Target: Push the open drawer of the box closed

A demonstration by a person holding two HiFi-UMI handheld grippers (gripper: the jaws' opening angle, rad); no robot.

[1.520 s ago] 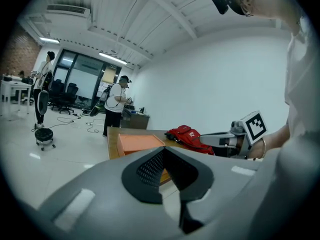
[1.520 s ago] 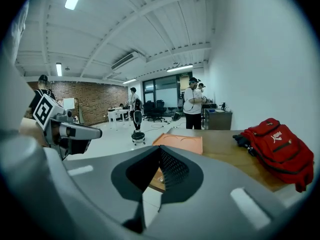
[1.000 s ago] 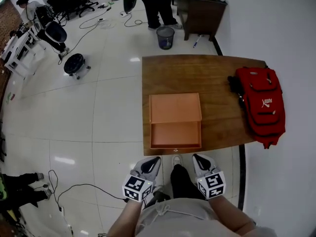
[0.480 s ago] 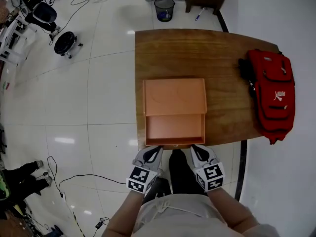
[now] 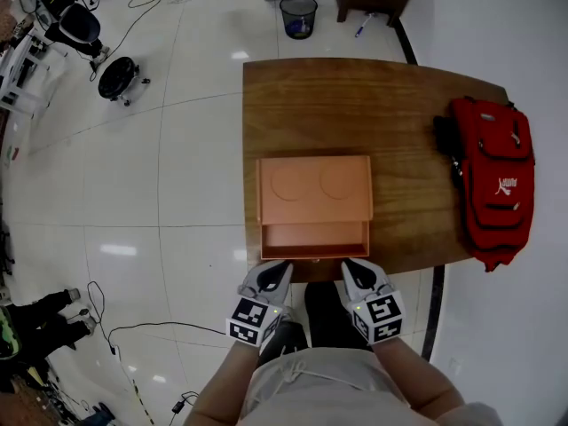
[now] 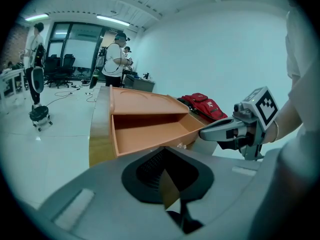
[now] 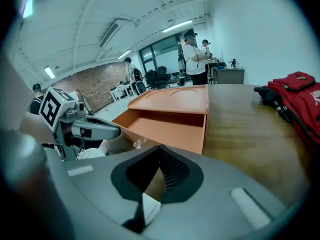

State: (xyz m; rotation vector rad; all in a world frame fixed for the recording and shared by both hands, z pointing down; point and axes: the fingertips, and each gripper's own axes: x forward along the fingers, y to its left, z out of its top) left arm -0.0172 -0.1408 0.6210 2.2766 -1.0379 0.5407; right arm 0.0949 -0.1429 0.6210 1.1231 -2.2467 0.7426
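Observation:
An orange box [image 5: 314, 189] lies on the wooden table [image 5: 399, 114], near its front edge. Its drawer [image 5: 312, 240] sticks out partway toward me and is empty inside. My left gripper [image 5: 276, 270] and right gripper [image 5: 351, 269] are both shut, their tips at the drawer's front panel, left and right of its middle. In the left gripper view the drawer [image 6: 150, 133] lies just ahead of the shut left gripper [image 6: 167, 176], with the right gripper [image 6: 220, 130] beside it. From the right gripper view the drawer [image 7: 165, 126] is ahead of the right gripper [image 7: 157, 176]. A small clear knob [image 7: 136, 144] sits on the front panel.
A red backpack [image 5: 495, 189] lies on the table's right side. The table's left edge drops to white floor tiles. A bin [image 5: 297, 14] and a desk stand beyond the far edge. Cables [image 5: 133, 335] trail on the floor at left. People stand far back [image 6: 114, 59].
The drawer has slid further into the box, so less of it shows than half a second ago. Both grippers have moved forward with its front panel.

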